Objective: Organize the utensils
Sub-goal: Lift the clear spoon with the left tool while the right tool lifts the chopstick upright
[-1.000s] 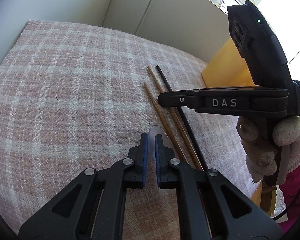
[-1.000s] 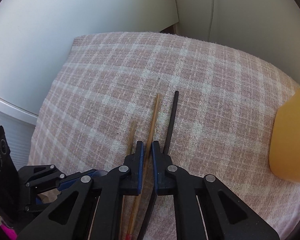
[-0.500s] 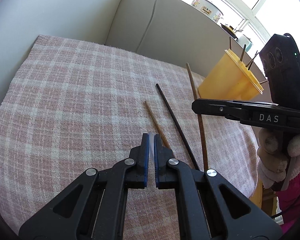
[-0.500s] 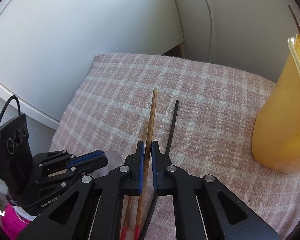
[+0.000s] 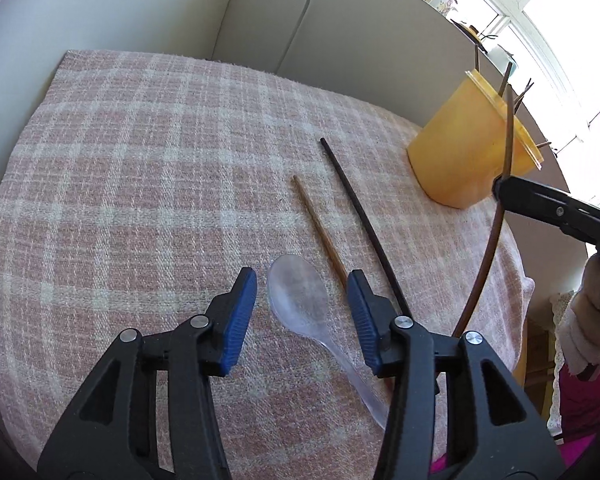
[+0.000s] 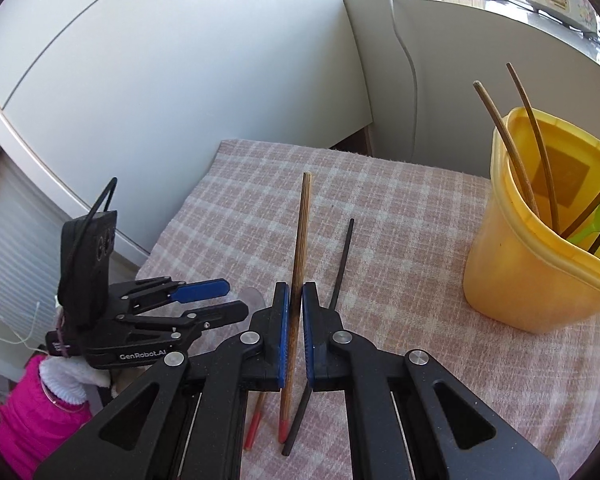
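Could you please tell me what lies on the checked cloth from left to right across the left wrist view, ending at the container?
Clear plastic spoon → brown chopstick → black chopstick → the chopstick held up by the right gripper → yellow container.

Cup: yellow plastic, upright on the checked cloth; landmark for the rest; several thin sticks and a green utensil stand leaning inside it.
Held chopstick: brown wood with a red end, clamped between the pads of the right tool, raised off the cloth, left of the cup.
Black chopstick: thin, dark, flat on the cloth left of the cup.
Brown chopstick: wood with a red end, flat, just left of the black one and roughly parallel.
Spoon: clear plastic, flat, farthest from the cup, bowl between the opening jaws of the left tool, untouched by the pads.
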`<state>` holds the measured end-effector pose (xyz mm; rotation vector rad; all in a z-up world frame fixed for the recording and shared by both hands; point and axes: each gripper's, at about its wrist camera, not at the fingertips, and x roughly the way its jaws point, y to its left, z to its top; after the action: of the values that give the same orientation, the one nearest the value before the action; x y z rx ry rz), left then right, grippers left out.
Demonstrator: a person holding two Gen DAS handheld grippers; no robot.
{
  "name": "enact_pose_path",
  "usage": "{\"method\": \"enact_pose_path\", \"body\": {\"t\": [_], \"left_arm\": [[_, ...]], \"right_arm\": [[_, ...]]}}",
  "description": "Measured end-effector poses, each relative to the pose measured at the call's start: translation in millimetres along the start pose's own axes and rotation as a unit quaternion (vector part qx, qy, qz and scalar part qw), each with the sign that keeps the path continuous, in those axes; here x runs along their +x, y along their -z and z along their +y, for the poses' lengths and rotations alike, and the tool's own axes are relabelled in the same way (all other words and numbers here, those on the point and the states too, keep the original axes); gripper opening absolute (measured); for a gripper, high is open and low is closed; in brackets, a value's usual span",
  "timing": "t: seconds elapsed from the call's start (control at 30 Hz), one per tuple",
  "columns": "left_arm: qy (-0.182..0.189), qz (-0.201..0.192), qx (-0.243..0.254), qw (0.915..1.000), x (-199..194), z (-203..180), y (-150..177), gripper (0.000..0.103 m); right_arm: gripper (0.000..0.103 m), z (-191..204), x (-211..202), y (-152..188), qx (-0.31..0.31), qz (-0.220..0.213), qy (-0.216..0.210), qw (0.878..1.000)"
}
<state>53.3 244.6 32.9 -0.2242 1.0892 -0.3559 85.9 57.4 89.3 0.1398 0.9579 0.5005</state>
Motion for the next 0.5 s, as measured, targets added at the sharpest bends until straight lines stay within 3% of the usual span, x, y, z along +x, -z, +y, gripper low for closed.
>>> {"method": "enact_pose_path", "body": {"t": [0.07, 0.1, 0.13, 0.2, 0.5], "left_arm": [[0.001, -0.009, 0.005, 0.9999, 7, 1, 3, 0.047], [0.000, -0.018, 0.011, 0.9998, 8, 0, 4, 0.039], [-0.006, -0.019, 0.017, 0.9996, 10, -2, 6, 0.020], [-0.002, -0.022, 0.017, 0.9996, 13, -3, 8, 0.008], [0.001, -0.069, 0.021, 0.9974, -21, -14, 9, 0.002]], "right_arm": [[0.005, 0, -2, 2, 0.000, -0.002, -0.001, 1.000], [0.005, 0, -3, 2, 0.000, -0.003, -0.001, 1.000], [0.005, 0, -4, 3, 0.000, -0.005, -0.002, 1.000], [0.005, 0, -4, 3, 0.000, -0.007, -0.002, 1.000], [0.005, -6, -24, 8, -0.003, -0.032, 0.002, 0.999]]}}
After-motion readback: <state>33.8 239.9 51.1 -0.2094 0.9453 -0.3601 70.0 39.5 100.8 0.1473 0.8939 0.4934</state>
